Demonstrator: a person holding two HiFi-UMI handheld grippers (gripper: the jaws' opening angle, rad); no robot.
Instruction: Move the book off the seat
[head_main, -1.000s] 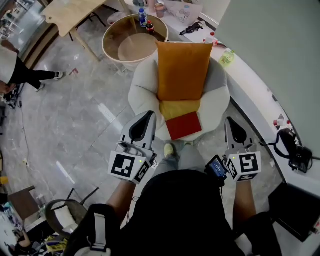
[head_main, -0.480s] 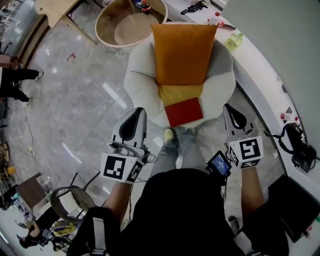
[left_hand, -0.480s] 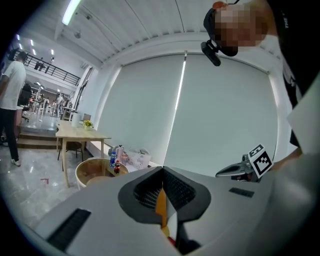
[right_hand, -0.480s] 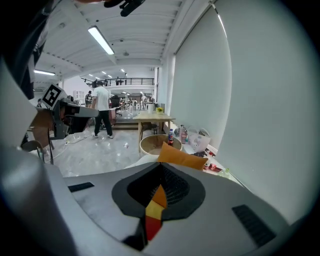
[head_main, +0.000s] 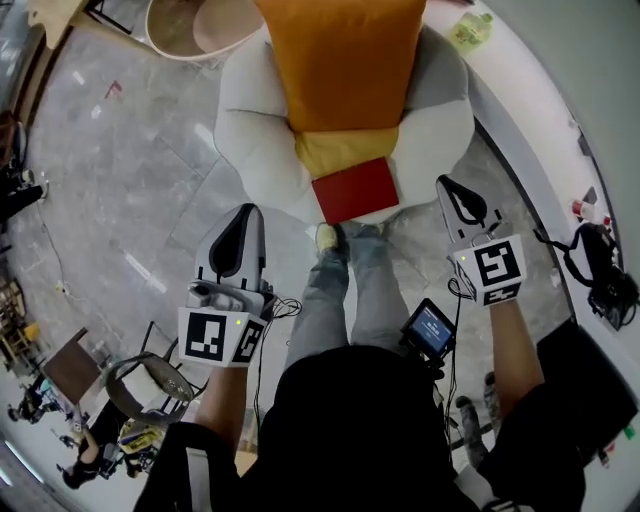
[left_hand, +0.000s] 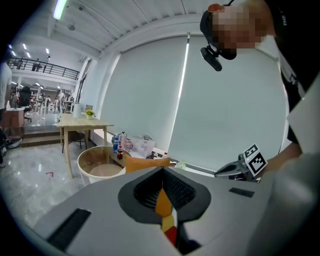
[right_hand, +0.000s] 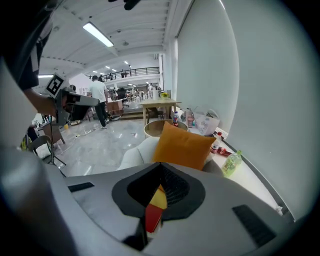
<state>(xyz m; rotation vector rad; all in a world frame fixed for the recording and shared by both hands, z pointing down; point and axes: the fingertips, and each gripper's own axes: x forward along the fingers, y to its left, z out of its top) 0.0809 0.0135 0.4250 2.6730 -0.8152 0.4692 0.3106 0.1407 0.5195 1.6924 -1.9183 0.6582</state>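
Note:
A red book (head_main: 355, 189) lies flat at the front of the white armchair's seat (head_main: 255, 150), just before a yellow cushion (head_main: 342, 150) and an upright orange pillow (head_main: 345, 60). My left gripper (head_main: 240, 222) hovers over the floor left of the book, short of the chair, shut and empty. On the other side my right gripper (head_main: 455, 195) hangs at the chair's front right corner, also shut with nothing in it. In the left gripper view the book (left_hand: 171, 234) shows as a red sliver through the slit of the left gripper (left_hand: 162, 172). The right gripper view shows the book (right_hand: 152, 217) likewise below the right gripper (right_hand: 161, 170).
The person's legs and a shoe (head_main: 328, 238) stand right in front of the chair. A round wooden-rimmed tub (head_main: 195, 25) sits behind it. A white ledge with a green bottle (head_main: 470, 30) curves along the wall at right. A small chair (head_main: 140, 385) stands lower left.
The armchair and book have come nearer and slid up the head view as the person stepped forward. Both grippers kept their spacing and stayed shut.

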